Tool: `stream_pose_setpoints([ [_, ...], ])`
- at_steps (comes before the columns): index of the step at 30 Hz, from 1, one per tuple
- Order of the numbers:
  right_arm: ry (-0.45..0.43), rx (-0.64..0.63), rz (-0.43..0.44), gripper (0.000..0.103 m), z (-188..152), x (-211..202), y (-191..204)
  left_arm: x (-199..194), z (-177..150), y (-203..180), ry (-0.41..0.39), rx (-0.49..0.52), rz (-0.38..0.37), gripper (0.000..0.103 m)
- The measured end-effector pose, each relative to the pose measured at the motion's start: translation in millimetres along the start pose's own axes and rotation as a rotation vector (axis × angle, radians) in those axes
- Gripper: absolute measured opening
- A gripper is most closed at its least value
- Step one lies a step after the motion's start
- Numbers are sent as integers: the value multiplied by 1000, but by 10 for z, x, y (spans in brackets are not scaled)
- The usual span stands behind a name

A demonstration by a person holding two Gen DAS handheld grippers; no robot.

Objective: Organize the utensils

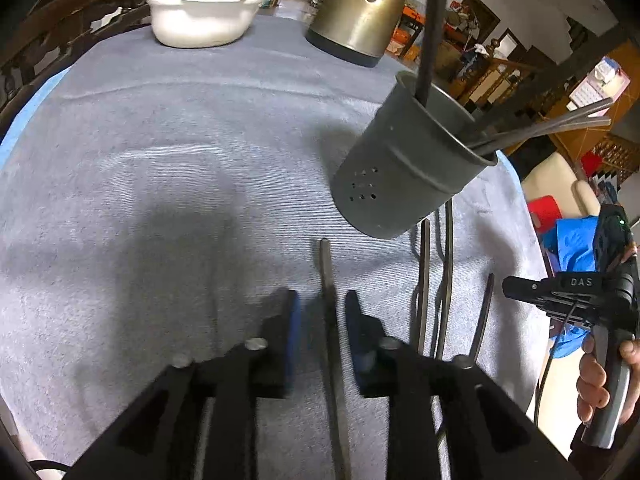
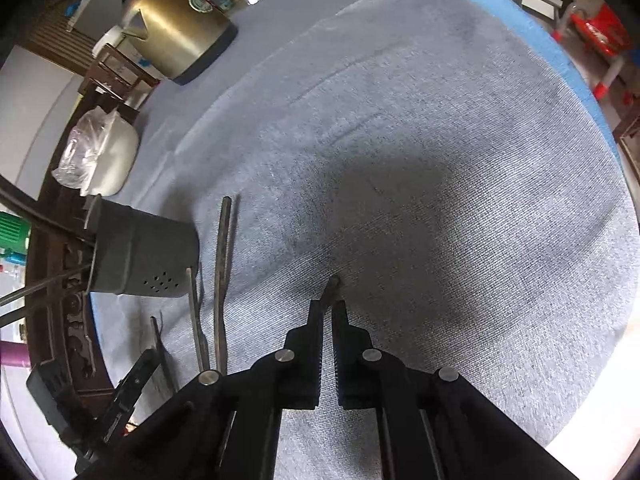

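Observation:
A dark grey perforated utensil holder [image 1: 400,168] [image 2: 140,256] stands on the grey cloth [image 1: 160,160], with several handles sticking out of its mouth. My left gripper [image 1: 320,300] is open. A slim metal utensil [image 1: 325,272] runs between its blue pads [image 1: 294,316] with a gap on each side. Three more utensils [image 1: 425,280] lie on the cloth just right of it, below the holder. My right gripper [image 2: 330,308] is shut on the tip of a utensil handle [image 2: 333,283] low over the cloth. In the left wrist view, a hand [image 1: 596,380] holds it at the table's right edge.
A brass-coloured kettle [image 1: 360,12] [image 2: 176,28] and a white bowl [image 1: 200,20] [image 2: 108,160] with a plastic bag in it stand at the far side of the table. The cloth [image 2: 440,140] spreads wide beyond my right gripper. Carved wooden furniture borders the table.

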State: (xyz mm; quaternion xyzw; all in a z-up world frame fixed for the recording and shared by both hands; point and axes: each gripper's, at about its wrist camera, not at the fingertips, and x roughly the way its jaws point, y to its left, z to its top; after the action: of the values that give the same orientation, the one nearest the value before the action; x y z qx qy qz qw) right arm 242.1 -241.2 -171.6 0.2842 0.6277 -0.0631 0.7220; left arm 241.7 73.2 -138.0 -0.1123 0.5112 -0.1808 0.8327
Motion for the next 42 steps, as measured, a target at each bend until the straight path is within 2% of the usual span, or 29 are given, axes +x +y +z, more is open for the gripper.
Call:
stream_pose_setpoints([
  [5,40,-7,-47,6,34,234,199,-182,-115,209,-21,-23,-23,27],
  [6,44,-9,-46,8,34,270,217,-170,-128,215,-22,-26,-25,27],
  [7,43,-9,-42,14,32,304,243,-183,-147,236,-22,-27,-24,27],
  [9,21,-26,-67,14,23,301,303,-205,-191,259,-24,-29,-20,27],
  [18,-47,-236,-201,13,-78,398,702,-315,-264,305,-29,-43,-49,27],
  [21,-90,-295,-181,13,-176,395,747,-357,-270,292,-25,-29,-48,27],
  [24,-146,-364,-170,5,-299,321,795,-354,-265,280,-16,-30,-49,27],
  [26,-182,-386,-124,5,-339,226,838,-342,-252,267,-11,-36,-50,27],
  [28,-233,-428,-126,5,-381,132,935,-325,-238,242,-6,-38,-49,27],
  [30,-245,-445,-81,5,-377,101,943,-279,-208,202,4,-36,-45,27],
  [32,-230,-427,-42,5,-315,115,868,-221,-178,130,19,-27,-37,28],
  [34,-193,-345,9,6,-256,126,745,-153,-152,79,40,-21,-19,40],
  [36,-151,-259,65,7,-170,101,518,-84,-132,30,57,-15,7,42],
  [38,-106,-172,65,8,-104,69,372,-10,-112,-23,72,2,28,42],
  [39,-98,-159,58,11,-94,55,362,6,-103,-54,64,13,40,42],
  [41,-78,-146,42,24,-71,51,318,55,-72,-117,57,40,66,42],
  [42,-69,-140,38,41,-51,48,316,71,-60,-130,54,43,77,42],
])
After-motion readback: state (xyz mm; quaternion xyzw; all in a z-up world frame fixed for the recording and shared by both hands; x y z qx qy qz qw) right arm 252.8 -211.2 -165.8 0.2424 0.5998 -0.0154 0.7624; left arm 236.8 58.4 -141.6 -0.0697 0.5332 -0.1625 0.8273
